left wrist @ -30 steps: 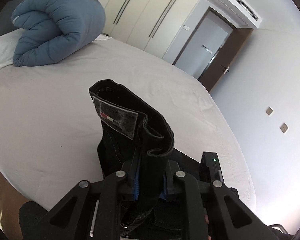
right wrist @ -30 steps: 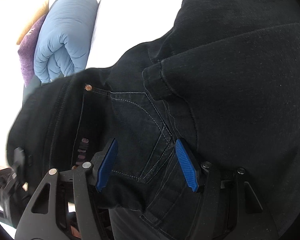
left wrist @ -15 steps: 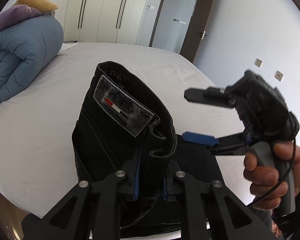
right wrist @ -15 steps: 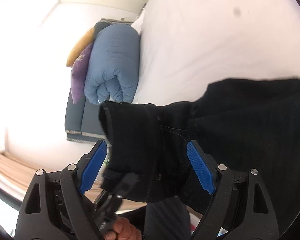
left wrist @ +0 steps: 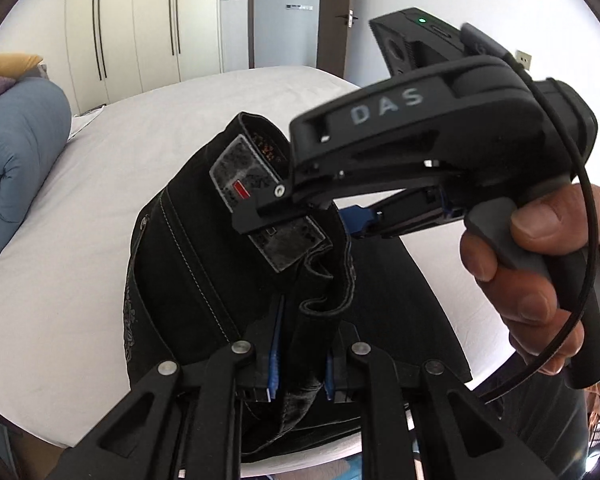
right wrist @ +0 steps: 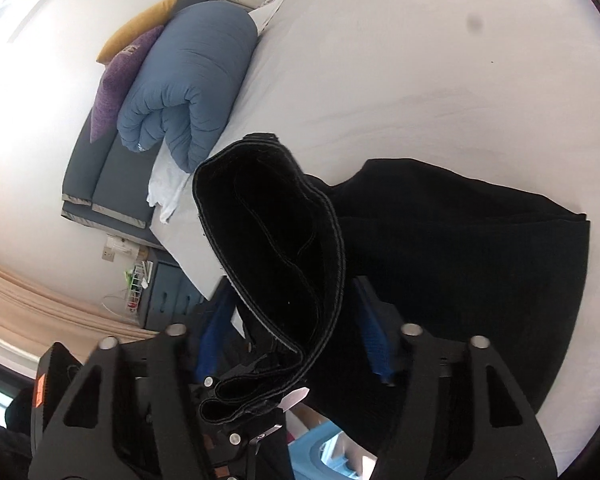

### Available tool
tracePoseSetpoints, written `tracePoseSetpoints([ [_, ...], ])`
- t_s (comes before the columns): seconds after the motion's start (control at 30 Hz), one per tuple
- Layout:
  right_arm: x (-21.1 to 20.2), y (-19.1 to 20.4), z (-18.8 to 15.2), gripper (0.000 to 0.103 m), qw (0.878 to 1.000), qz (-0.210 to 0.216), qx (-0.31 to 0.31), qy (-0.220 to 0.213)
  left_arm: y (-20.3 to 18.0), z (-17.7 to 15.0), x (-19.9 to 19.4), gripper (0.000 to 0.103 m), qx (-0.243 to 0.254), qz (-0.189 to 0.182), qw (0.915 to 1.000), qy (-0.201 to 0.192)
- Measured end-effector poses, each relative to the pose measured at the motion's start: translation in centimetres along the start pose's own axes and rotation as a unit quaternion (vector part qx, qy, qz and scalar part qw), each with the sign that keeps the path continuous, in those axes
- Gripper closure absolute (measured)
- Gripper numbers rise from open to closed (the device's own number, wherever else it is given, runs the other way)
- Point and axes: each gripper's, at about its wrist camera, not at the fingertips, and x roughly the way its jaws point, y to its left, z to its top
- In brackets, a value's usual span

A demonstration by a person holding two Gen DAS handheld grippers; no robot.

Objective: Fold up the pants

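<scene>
White bed bears black pants; wardrobe, door behind; left gripper clamps waistband; right gripper jaws just closing around waistband, grip unclear.

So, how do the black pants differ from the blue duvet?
The pants are black denim; the duvet is blue and puffy. The duvet lies rolled up, untouched; the pants' waistband is lifted, clamped in the left gripper. Both rest on the white bed.
</scene>
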Motion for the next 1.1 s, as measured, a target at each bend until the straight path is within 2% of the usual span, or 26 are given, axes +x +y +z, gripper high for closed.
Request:
tracePoseSetpoints([
  [0.1,-0.2,-1.7,-0.8,0.080,0.999,-0.035,-0.003,-0.013,-1.8,-0.2,1.1,0.087,0.026,-0.010,0.9995,0.013],
  [0.17,-0.5,-3.3,-1.7,0.083,0.998,-0.054,0.005,-0.018,-3.0,-0.4,2.1,0.087,0.042,-0.017,0.9986,0.026],
  [0.33,-0.4,-8.6,-3.8,0.084,0.996,-0.072,0.048,-0.033,-4.1,0.1,5.5,0.087,0.079,-0.030,0.9946,0.060],
  [0.5,-0.5,-12.5,-5.2,0.084,0.995,-0.059,0.070,-0.051,-4.1,0.9,7.5,0.087,0.096,-0.033,0.9920,0.075],
  [0.63,-0.3,-13.5,-5.4,0.087,0.994,-0.057,0.065,-0.065,-6.6,0.4,7.3,0.087,0.106,-0.035,0.9909,0.075],
  [0.87,-2.6,-14.8,-6.5,0.090,0.992,-0.055,0.073,-0.090,-8.3,0.7,7.0,0.086,0.128,-0.052,0.9880,0.069],
  [1.1,-3.0,-16.3,-7.3,0.090,0.991,-0.058,0.083,-0.087,-6.1,0.2,7.9,0.087,0.126,-0.061,0.9869,0.080],
])
